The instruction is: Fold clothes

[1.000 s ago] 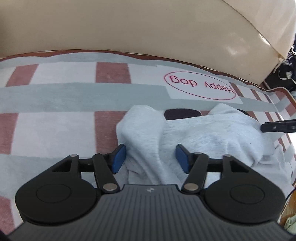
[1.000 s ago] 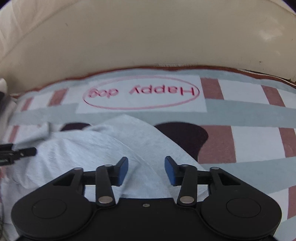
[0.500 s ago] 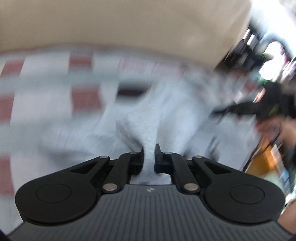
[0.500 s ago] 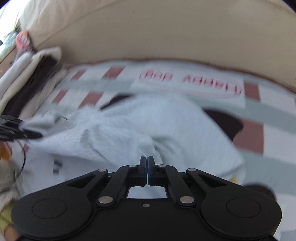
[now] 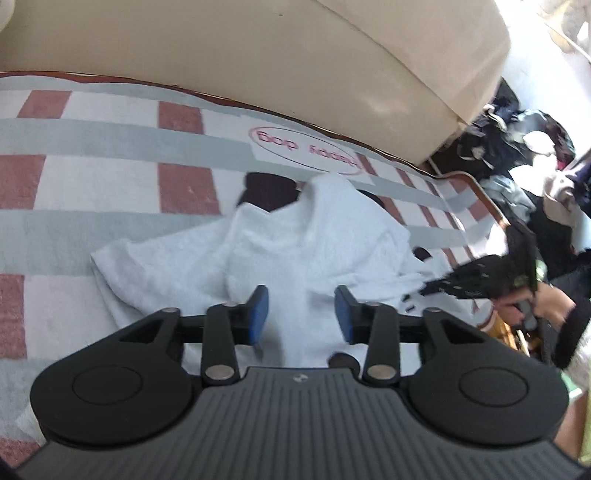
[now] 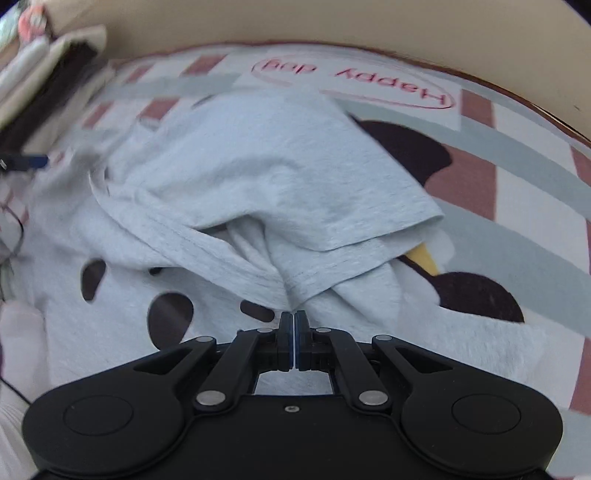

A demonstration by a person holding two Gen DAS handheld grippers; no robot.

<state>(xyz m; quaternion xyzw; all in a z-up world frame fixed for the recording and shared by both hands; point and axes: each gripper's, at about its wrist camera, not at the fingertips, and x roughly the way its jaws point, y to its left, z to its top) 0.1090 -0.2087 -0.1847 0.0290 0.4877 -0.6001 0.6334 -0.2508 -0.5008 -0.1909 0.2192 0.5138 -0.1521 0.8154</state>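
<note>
Right wrist view: the right gripper (image 6: 294,338) is pinched tight on a hem of the pale grey T-shirt (image 6: 258,166), which lies rumpled on a checked blanket (image 6: 517,192) printed "Happy dog", in front of a cream sofa back (image 6: 332,22). Left wrist view: the left gripper (image 5: 301,314) is opening, its blue pads (image 5: 258,314) apart and pressing nothing, with a ridge of shirt fabric lying between them. To fold cleanly, the held hem likely needs drawing outward until the bunched layers flatten, while the left gripper retakes a matching edge, keeping both corners level before laying the fabric over.
</note>
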